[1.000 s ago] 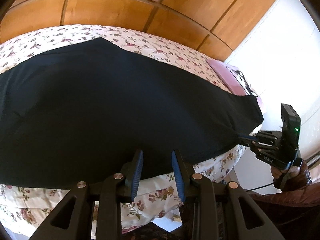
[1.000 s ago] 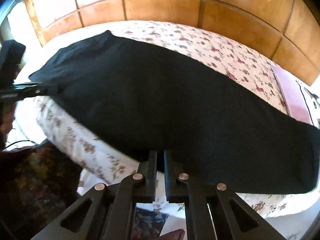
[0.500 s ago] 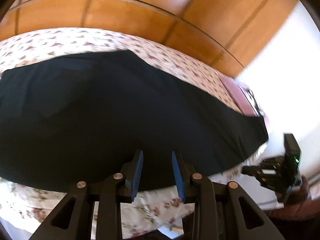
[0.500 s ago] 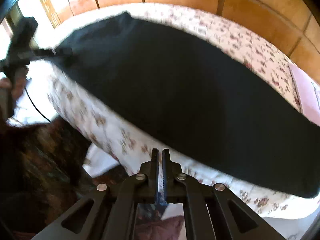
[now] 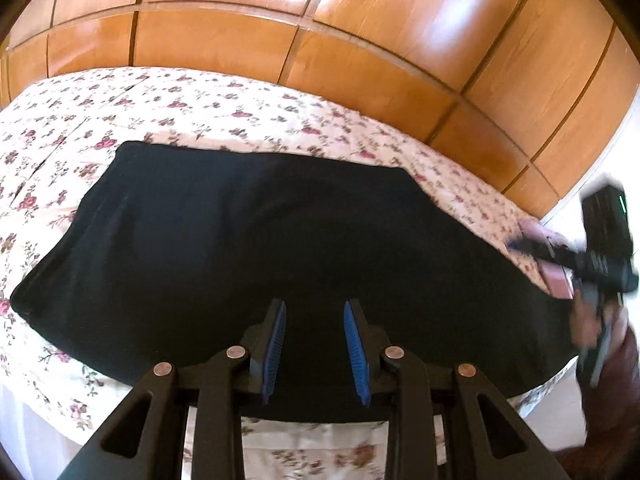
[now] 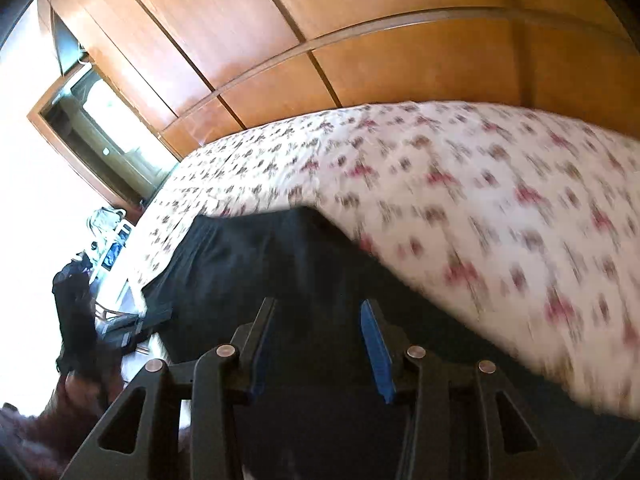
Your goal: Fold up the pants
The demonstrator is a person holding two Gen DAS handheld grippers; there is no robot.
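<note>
The black pants (image 5: 280,248) lie flat across the near part of a floral bed sheet (image 5: 200,108). My left gripper (image 5: 316,320) is open and empty, low over the near edge of the pants. My right gripper (image 6: 316,316) is open and empty over the other end of the pants (image 6: 260,280). In the left wrist view the right gripper (image 5: 516,245) hovers blurred at the right end of the pants. In the right wrist view the left gripper (image 6: 160,316) shows at the far left edge.
Wooden wardrobe panels (image 5: 360,40) stand behind the bed. A pink item (image 5: 558,280) lies at the right end of the bed. A wood-framed opening (image 6: 104,140) and some clutter (image 6: 108,236) are at the left. The bed's near edge drops off below the grippers.
The right gripper has opened from shut and swung up over the right end of the pants. The left gripper has risen and pulled back, still open. The pants lie flat.
</note>
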